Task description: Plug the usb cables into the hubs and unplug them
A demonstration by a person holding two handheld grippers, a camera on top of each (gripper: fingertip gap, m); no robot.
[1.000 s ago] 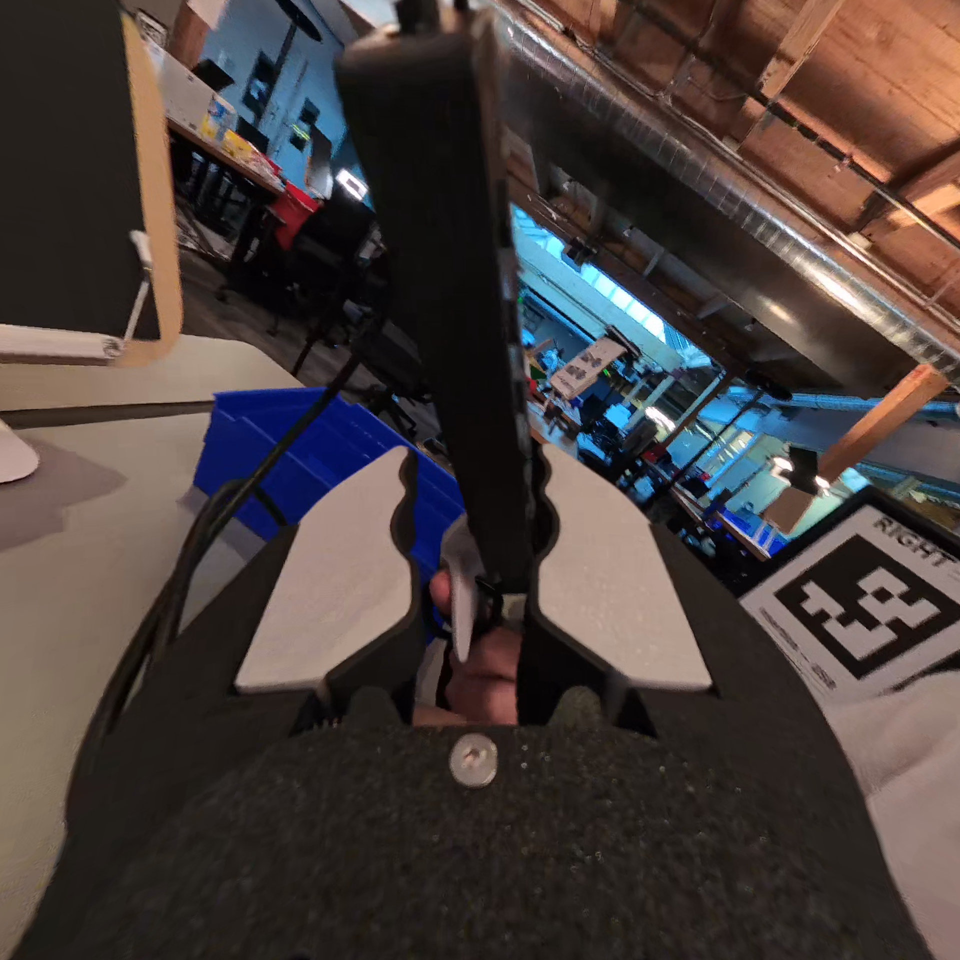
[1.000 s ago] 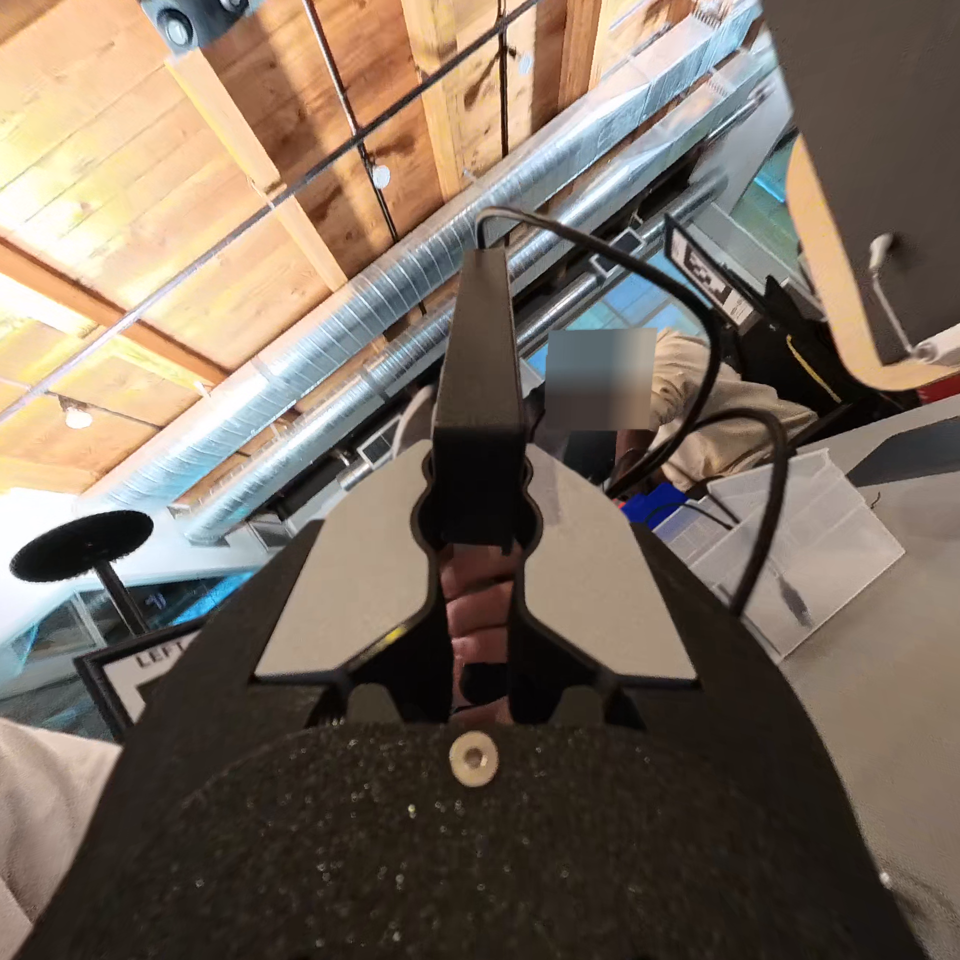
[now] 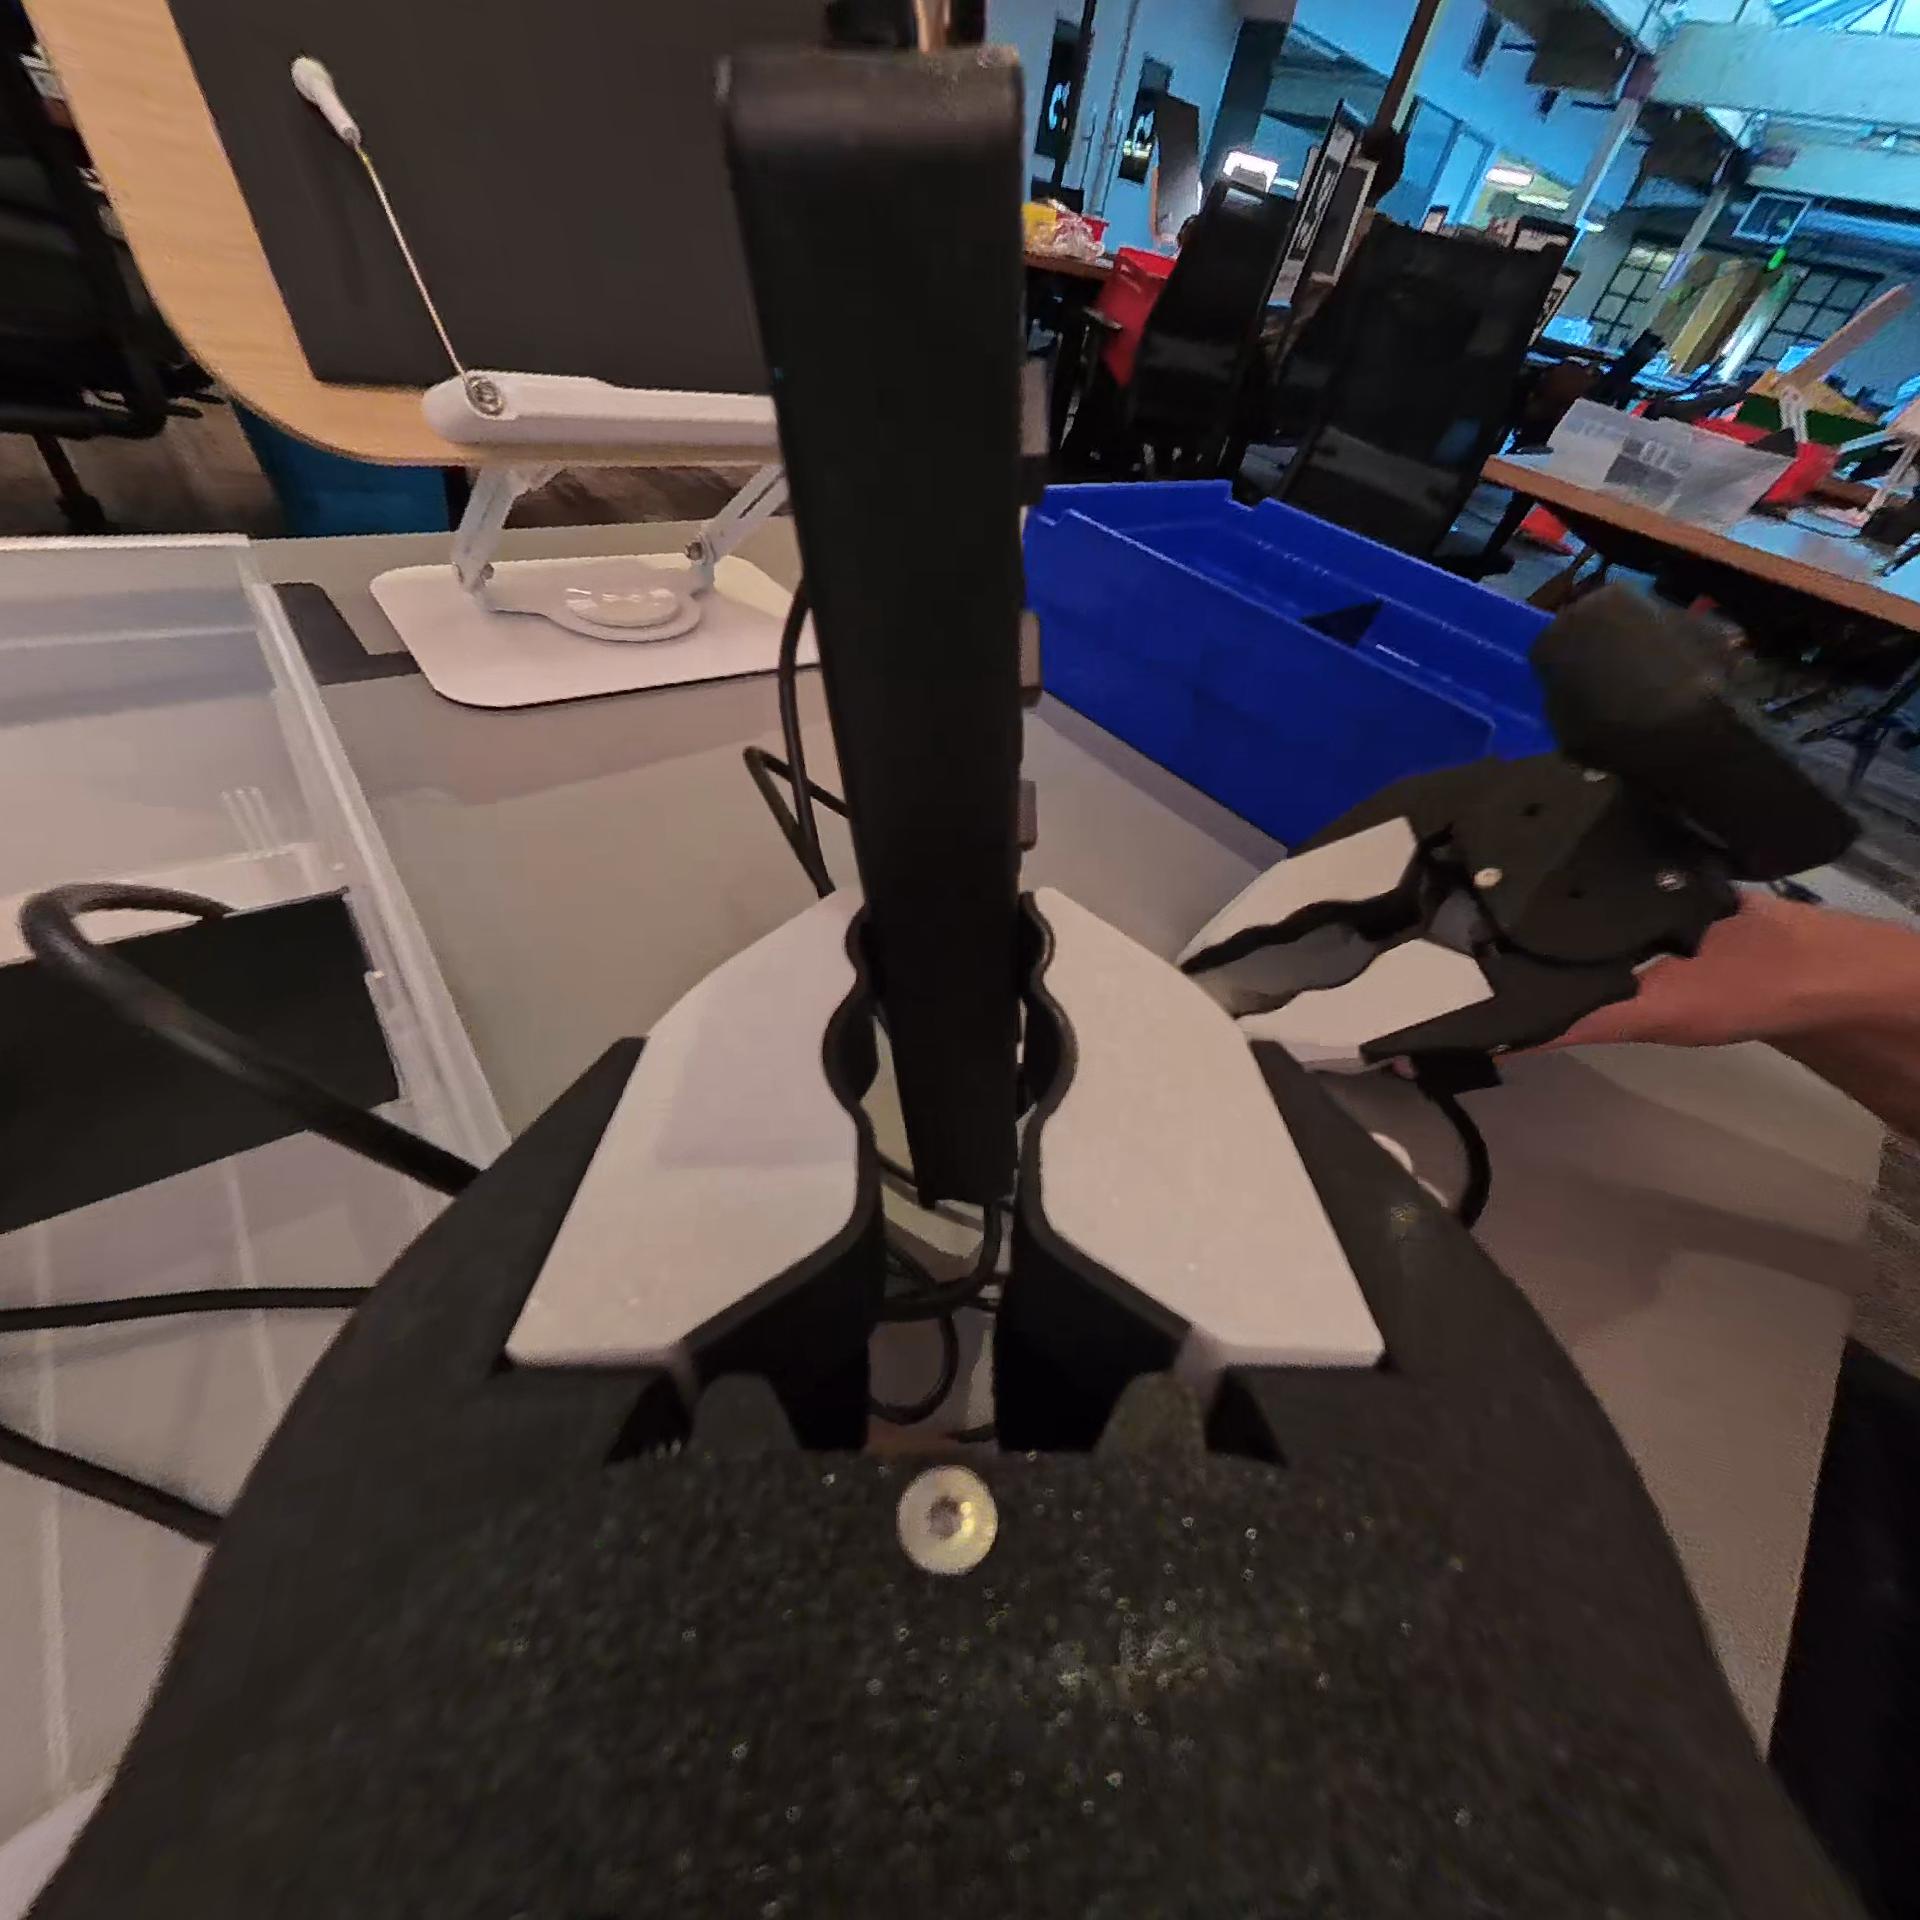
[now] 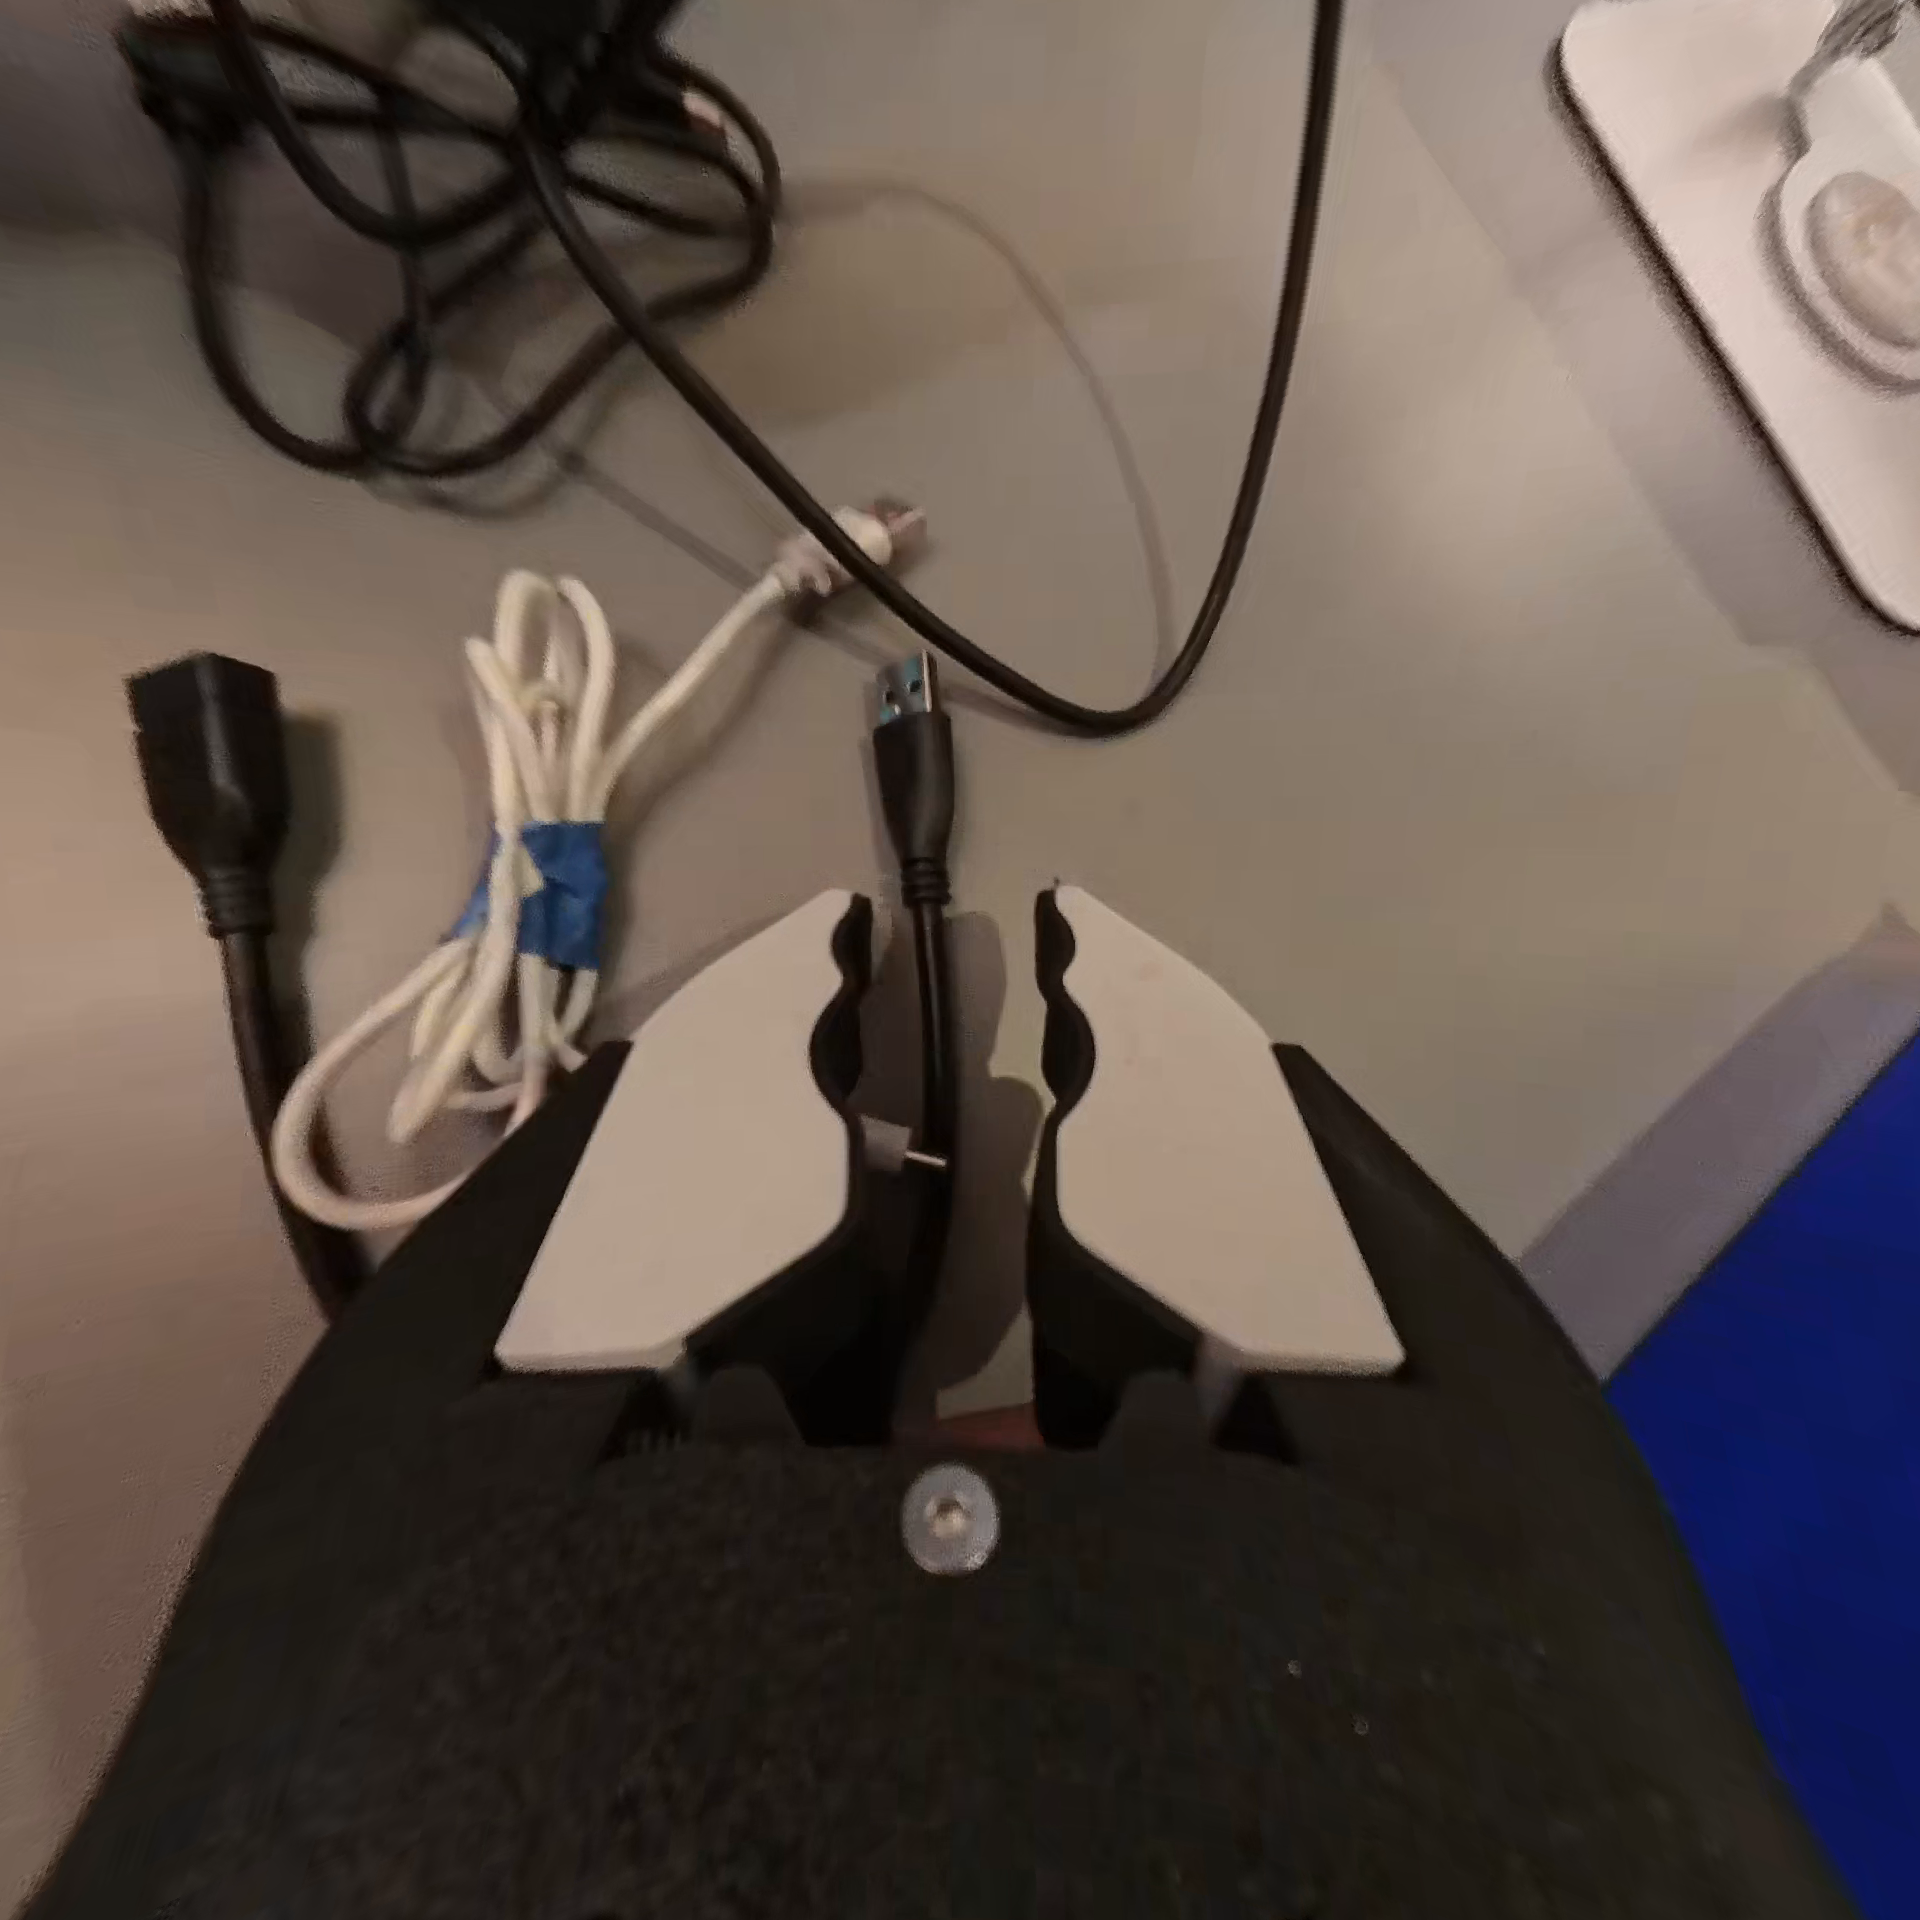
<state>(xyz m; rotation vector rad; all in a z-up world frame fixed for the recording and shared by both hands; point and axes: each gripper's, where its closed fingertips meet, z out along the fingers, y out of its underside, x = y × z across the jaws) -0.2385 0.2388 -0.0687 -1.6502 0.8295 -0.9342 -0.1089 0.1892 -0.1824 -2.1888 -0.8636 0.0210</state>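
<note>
Right gripper (image 4: 945, 935) hangs open over the table (image 4: 1403, 727), its jaws astride a black cable (image 4: 932, 997) whose plug (image 4: 914, 743) lies just ahead; cord limp and light, plug stiff, so I judge the moulded plug body the place to pinch; left gripper (image 3: 940, 961) clamps the rigid hub (image 3: 904, 582) upright.

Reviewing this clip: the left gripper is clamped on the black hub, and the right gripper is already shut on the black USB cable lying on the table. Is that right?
Not quite. The left gripper is clamped on the black hub, but the right gripper is open: the right wrist view shows its jaws apart, with the black USB cable lying on the table between them, not gripped.
</note>
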